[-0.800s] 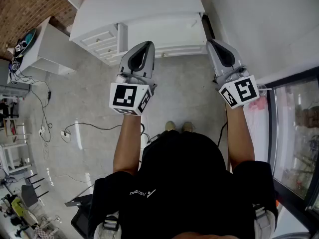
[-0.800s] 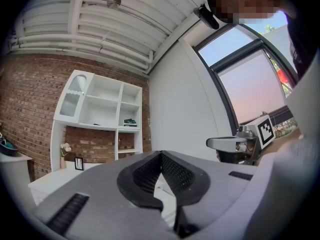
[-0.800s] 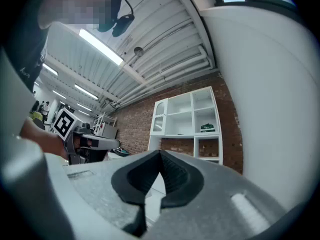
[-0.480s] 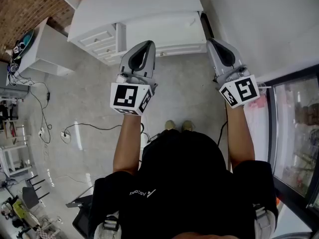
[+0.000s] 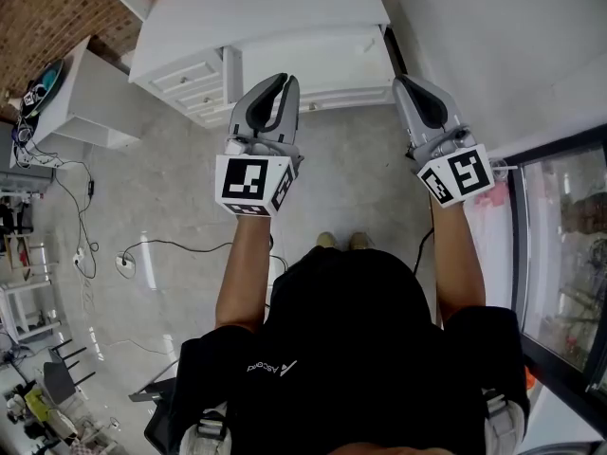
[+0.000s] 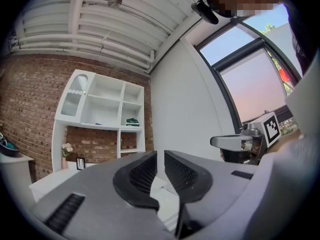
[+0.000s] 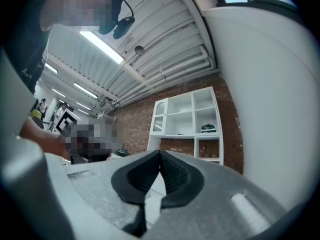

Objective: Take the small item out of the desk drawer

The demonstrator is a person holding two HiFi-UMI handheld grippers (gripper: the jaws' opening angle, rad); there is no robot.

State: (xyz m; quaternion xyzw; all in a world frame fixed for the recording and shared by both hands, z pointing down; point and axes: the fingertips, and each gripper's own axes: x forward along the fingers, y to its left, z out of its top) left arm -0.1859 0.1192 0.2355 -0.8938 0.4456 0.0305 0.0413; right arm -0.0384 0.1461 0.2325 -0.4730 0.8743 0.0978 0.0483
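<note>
A white desk (image 5: 275, 8) stands ahead of me, with a stack of small drawers (image 5: 188, 76) at its left and a wide front panel (image 5: 313, 64) in the middle. No small item shows in any view. My left gripper (image 5: 282, 80) is held in the air over the floor just short of the desk front. In the left gripper view its jaws (image 6: 160, 155) stand a narrow slit apart with nothing between them. My right gripper (image 5: 406, 81) hangs near the desk's right corner, and its pads (image 7: 160, 153) touch with nothing held.
A low white cabinet (image 5: 95, 98) stands left of the desk, with cables (image 5: 123, 254) trailing on the grey floor. A white wall and a glass pane (image 5: 560, 254) run along the right. A white shelf unit (image 6: 100, 109) stands against a brick wall. My feet (image 5: 341, 242) are below the grippers.
My left gripper has drifted slightly forward and right, toward the desk. The right gripper has stayed in place.
</note>
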